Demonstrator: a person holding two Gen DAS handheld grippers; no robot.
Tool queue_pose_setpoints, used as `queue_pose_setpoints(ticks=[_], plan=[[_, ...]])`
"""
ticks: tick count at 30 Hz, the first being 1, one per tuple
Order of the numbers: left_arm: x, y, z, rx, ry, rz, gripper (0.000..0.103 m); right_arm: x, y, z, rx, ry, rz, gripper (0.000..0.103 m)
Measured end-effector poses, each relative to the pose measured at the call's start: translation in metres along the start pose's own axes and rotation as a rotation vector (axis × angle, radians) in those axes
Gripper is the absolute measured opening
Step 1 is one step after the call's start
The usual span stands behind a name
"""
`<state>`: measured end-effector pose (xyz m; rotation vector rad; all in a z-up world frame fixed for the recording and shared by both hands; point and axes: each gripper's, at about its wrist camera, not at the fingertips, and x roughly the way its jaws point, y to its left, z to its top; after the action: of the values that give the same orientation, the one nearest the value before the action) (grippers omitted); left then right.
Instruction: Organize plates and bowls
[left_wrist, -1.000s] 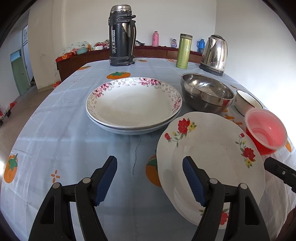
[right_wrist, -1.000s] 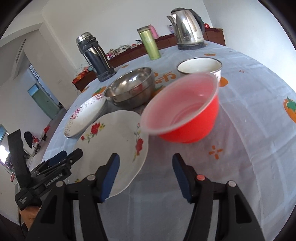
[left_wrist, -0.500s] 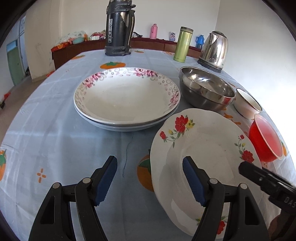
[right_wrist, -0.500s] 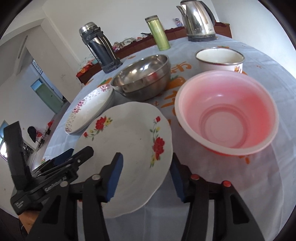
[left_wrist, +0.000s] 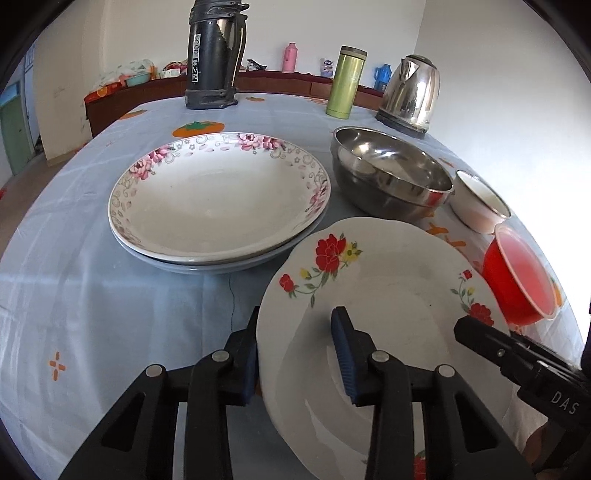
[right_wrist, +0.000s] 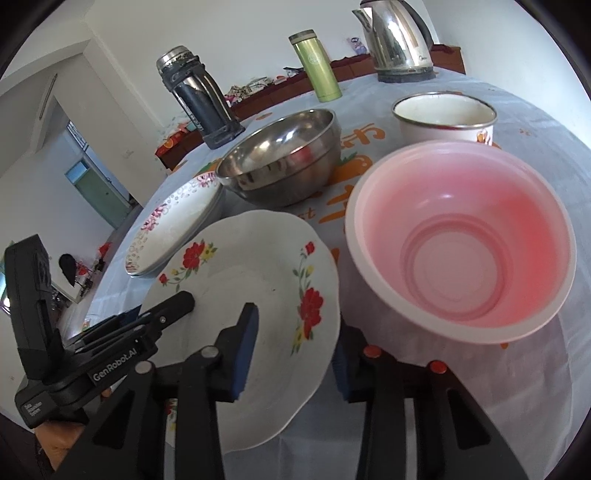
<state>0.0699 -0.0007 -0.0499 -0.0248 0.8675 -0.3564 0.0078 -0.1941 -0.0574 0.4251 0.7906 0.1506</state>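
My red-flower plate (left_wrist: 388, 306) sits at 6 o'clock; stacked pink-rimmed plates (left_wrist: 218, 199) at 10, steel bowl (left_wrist: 388, 177) at 1, red plastic bowl (left_wrist: 521, 280) at 3.

White "GenRobot.AI" on left gripper (right_wrist: 192, 325) arm, small illegible white label on its near-left body, "DAS" on right gripper (left_wrist: 466, 332) at right, unclear vertical lettering on far black thermos (left_wrist: 212, 55)

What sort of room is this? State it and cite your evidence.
Most likely a dining room in a home. A table under a printed tablecloth bears flowered plates, a kettle and a flask; a sideboard runs along the wall.
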Motion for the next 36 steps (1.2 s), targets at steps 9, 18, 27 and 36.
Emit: queue_pose_setpoints(ticks=[9, 18, 27, 36], plan=[[-0.013, 0.004, -0.004, -0.028, -0.044, -0.002, 0.038, -0.011, 0.013, -0.006, -0.072, -0.034, 0.030, 0.038], [-0.035, 0.010, -0.007, -0.037, -0.096, -0.020, 0.038, -0.026, 0.028, -0.004, -0.075, -0.058, 0.054, 0.038], [-0.064, 0.031, 0.014, -0.044, -0.186, 0.026, 0.038, -0.028, 0.062, 0.017, -0.109, -0.095, 0.106, 0.038], [-0.062, 0.058, 0.042, -0.072, -0.221, 0.078, 0.038, 0.001, 0.089, 0.046, -0.109, -0.104, 0.138, 0.038]])
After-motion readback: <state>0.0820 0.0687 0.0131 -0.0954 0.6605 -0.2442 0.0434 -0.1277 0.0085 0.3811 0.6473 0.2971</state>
